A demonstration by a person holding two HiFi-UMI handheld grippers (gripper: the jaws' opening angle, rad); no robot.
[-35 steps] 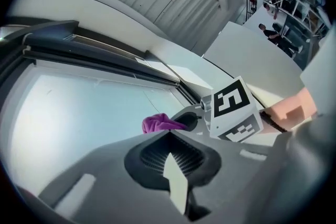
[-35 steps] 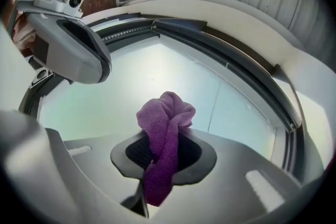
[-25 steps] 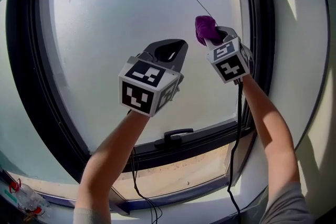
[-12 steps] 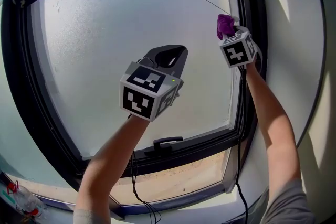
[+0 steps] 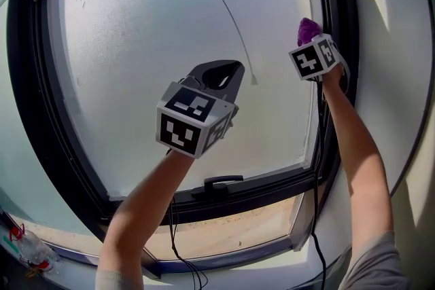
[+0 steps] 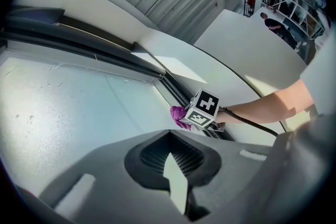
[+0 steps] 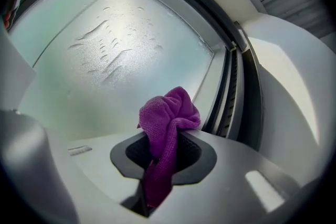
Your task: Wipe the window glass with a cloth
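The frosted window glass (image 5: 149,44) fills a black frame (image 5: 327,112). My right gripper (image 5: 309,41) is shut on a purple cloth (image 5: 308,29), which it holds at the upper right edge of the pane, next to the frame. The right gripper view shows the cloth (image 7: 168,118) bunched out of the jaws of the right gripper (image 7: 168,136), with drop-streaked glass (image 7: 115,50) beyond. My left gripper (image 5: 228,71) hovers in front of the middle of the pane, shut and with nothing in it. The left gripper view shows the left gripper (image 6: 171,136) aimed towards the cloth (image 6: 180,115).
A black window handle (image 5: 221,183) sits on the lower frame above a pale sill (image 5: 224,227). A thin cord (image 5: 231,24) hangs across the glass. A white wall (image 5: 387,44) flanks the right side. Cables (image 5: 178,241) dangle below both arms. Small clutter (image 5: 27,251) lies at the lower left.
The right gripper has carried the cloth rightwards along the upper glass to the right frame edge. The cord's end now hangs free of it. The left gripper has barely moved.
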